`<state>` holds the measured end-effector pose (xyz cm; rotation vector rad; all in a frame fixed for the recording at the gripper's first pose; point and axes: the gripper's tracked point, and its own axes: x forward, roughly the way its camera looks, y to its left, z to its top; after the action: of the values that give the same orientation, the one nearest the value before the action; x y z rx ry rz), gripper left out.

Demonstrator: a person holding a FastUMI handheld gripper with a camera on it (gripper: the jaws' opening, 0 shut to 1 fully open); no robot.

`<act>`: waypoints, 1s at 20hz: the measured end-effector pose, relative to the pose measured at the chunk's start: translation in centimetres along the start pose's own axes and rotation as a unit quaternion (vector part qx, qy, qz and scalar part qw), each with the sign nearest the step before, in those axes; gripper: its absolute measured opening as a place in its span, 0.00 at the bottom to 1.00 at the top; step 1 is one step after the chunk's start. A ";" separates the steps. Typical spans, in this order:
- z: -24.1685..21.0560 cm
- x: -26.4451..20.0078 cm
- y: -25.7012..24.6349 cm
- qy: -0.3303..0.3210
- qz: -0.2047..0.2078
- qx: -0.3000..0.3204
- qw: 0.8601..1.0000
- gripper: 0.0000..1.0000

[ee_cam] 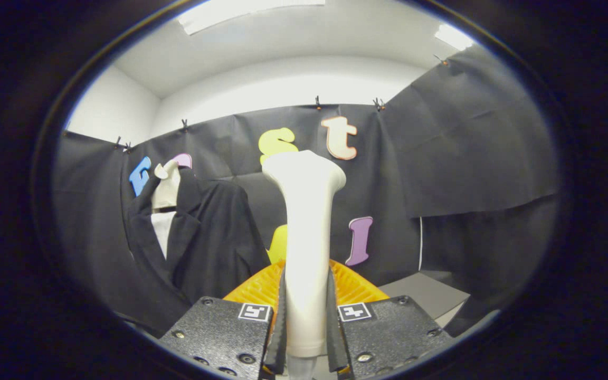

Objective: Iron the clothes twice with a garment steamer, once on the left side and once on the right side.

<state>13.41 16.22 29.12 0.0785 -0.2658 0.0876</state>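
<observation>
My gripper (pixel 306 322) is shut on the white garment steamer (pixel 306 232), both fingers pressing on its handle. The steamer stands upright between the fingers, its wide head at the top. To the left, beyond the fingers, a black jacket (pixel 206 237) hangs on a cream mannequin bust (pixel 165 192) with a white shirt front showing at the collar. The steamer head is apart from the jacket, to its right.
An orange ribbed basket (pixel 357 285) lies just behind the steamer handle. A grey table top (pixel 425 295) runs to the right of it. Black cloth walls close the booth behind and on the right.
</observation>
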 end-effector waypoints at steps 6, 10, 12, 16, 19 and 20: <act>2.5 2.2 9.6 -0.038 0.011 -0.040 0.998 0.33; 2.5 5.0 14.8 -0.045 0.028 -0.058 0.997 0.33; 1.3 6.5 16.8 -0.032 0.039 -0.058 0.997 0.33; -0.6 8.7 18.5 -0.012 0.044 -0.066 0.997 0.33; -1.6 9.2 18.7 -0.005 0.049 -0.067 0.996 0.33; -1.9 9.2 18.7 -0.002 0.051 -0.067 0.996 0.33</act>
<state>20.95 35.67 30.98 -0.0675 -0.2797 0.1719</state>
